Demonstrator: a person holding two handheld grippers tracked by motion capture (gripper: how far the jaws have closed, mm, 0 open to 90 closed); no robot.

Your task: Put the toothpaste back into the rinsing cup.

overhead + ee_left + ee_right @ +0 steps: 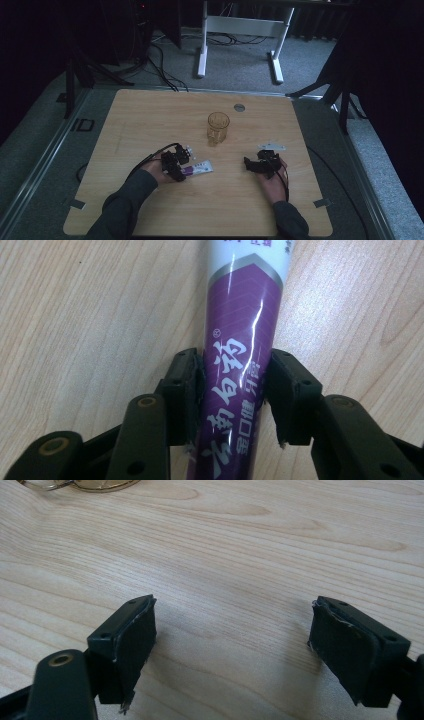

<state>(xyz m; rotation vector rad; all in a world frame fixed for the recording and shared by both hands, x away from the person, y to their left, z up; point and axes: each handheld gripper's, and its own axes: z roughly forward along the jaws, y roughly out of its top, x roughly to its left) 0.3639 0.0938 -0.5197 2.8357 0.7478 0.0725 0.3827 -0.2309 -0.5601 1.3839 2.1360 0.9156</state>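
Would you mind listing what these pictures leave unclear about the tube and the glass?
- Tube: both ends run off the left gripper view's edges, so its cap is unseen; in the high view the left gripper covers one end.
- Tube lettering: too small in the high view.
- Glass: contents unclear in the dim high view; the right gripper view's top edge cuts it off.

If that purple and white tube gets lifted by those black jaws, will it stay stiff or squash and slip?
The tube looks like soft plastic, so it would probably dent a little where the left gripper closes on it. Its glossy skin may slip somewhat. Held near one end, the long free end might sag slightly.
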